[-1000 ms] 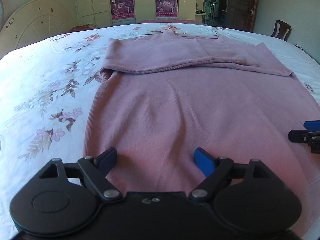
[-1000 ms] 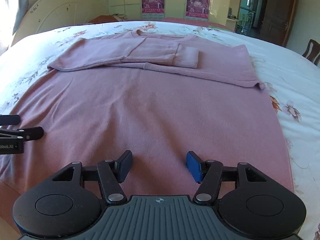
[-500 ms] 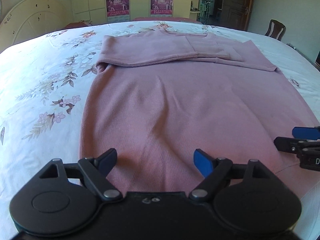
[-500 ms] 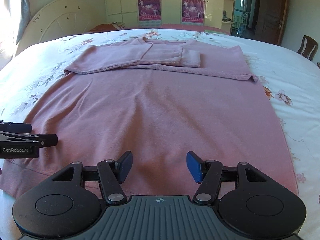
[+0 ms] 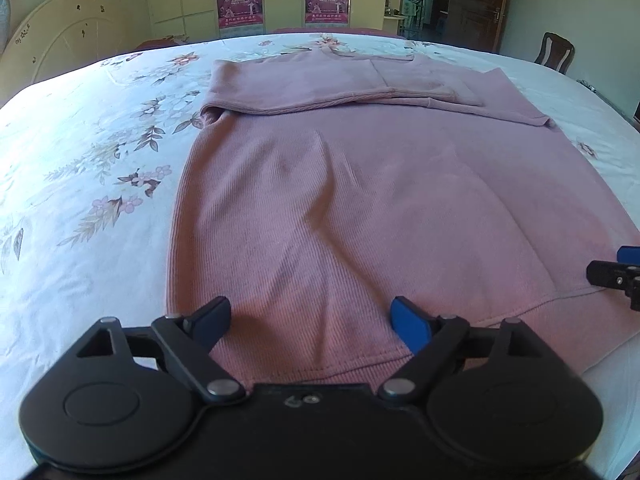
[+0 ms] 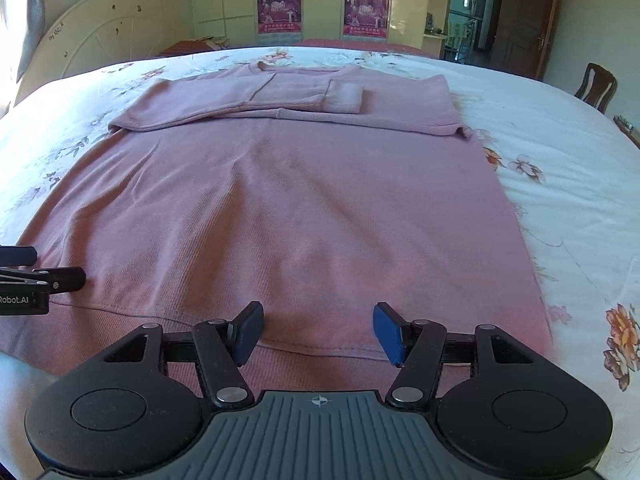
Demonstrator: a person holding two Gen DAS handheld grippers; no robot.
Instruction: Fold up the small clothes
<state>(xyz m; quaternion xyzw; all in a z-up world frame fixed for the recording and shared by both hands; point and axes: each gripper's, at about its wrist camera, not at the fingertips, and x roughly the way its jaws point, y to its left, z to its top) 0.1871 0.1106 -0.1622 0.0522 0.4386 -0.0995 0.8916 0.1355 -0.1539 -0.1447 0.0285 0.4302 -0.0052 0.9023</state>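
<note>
So the big change: a second ago both grippers were sitting well over the body of the pink sweater [image 5: 360,200], and now they've pulled back to its hem [image 6: 320,350]. That bottom edge wasn't even visible before; now it runs right under the tips. The left gripper [image 5: 310,316] is wide open near the hem's left end, holding nothing. The right gripper [image 6: 318,326] is also wide open and empty, over the hem closer to its right end. The sweater lies flat on the floral bedsheet [image 5: 80,160], sleeves already folded across the far end from the hem. Looks to me like they're lining up to pinch the hem and flip it up toward the sleeves.
</note>
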